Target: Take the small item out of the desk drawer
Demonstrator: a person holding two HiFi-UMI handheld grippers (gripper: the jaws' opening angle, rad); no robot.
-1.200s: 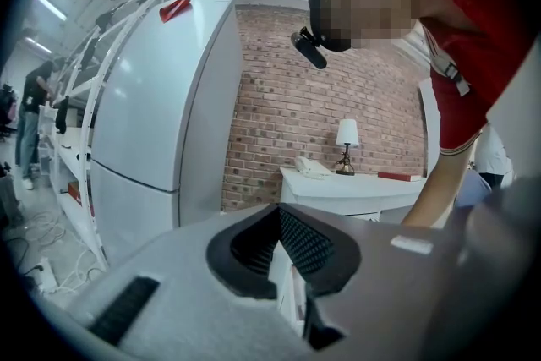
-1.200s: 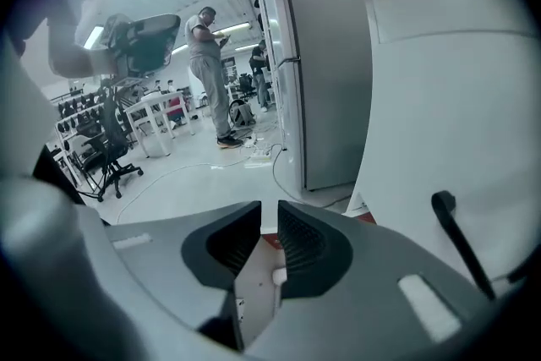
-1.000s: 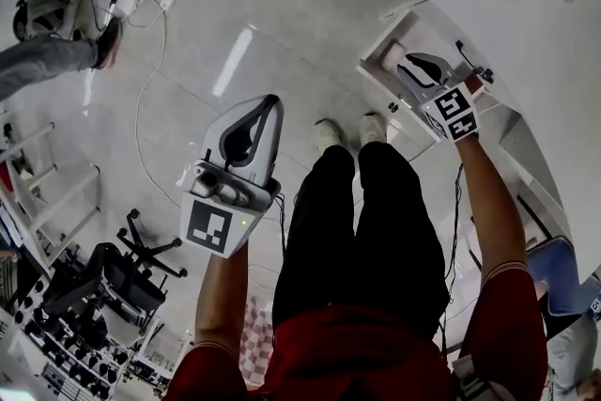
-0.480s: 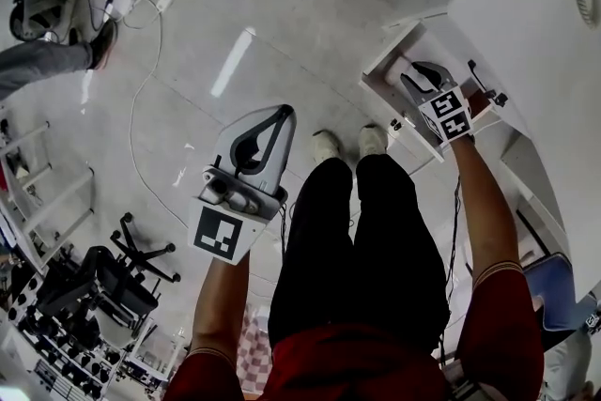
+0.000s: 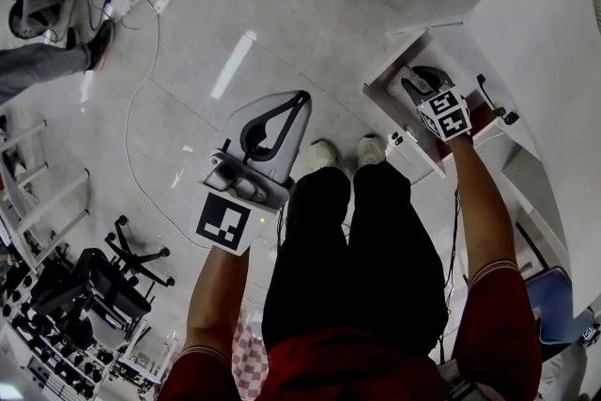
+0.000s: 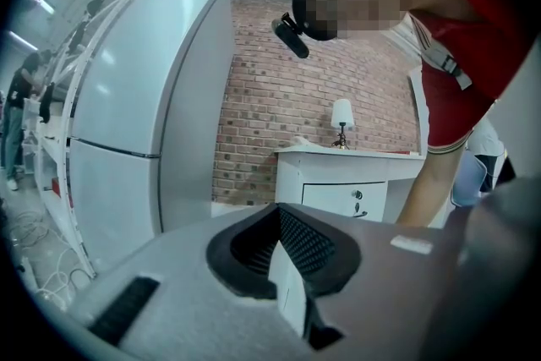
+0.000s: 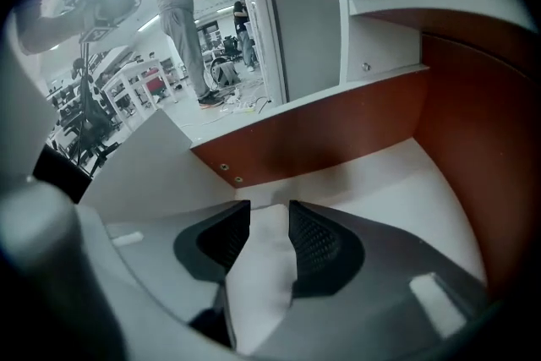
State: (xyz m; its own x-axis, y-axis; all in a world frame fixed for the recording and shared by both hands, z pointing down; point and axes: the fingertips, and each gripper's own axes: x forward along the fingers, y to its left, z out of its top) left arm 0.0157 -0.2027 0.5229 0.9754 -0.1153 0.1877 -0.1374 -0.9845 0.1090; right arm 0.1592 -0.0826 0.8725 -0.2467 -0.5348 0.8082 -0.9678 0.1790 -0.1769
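Observation:
The white desk drawer (image 5: 387, 104) stands pulled out at the right, with red-brown inner walls (image 7: 338, 131) and a white floor. My right gripper (image 5: 414, 79) points steeply down into it. Its jaws have just been opening and stand wide. A small white item (image 7: 264, 266) fills the gap at the right gripper (image 7: 262, 211); I cannot tell whether the pads touch it. In the head view the item (image 5: 399, 76) shows as a pale lump at the tips. My left gripper (image 5: 301, 98) hangs over the floor, far from the drawer, shut and empty (image 6: 279, 214).
The white desk top (image 5: 545, 33) runs along the right. The person's legs and shoes (image 5: 324, 150) stand between the grippers. Cables (image 5: 141, 61) and an office chair (image 5: 117, 272) lie at the left. A fridge (image 6: 144, 97) and a white dresser (image 6: 347, 177) show in the left gripper view.
The right gripper has sunk deeper into the open drawer. The left gripper has dropped and drifted right in the head view, still shut.

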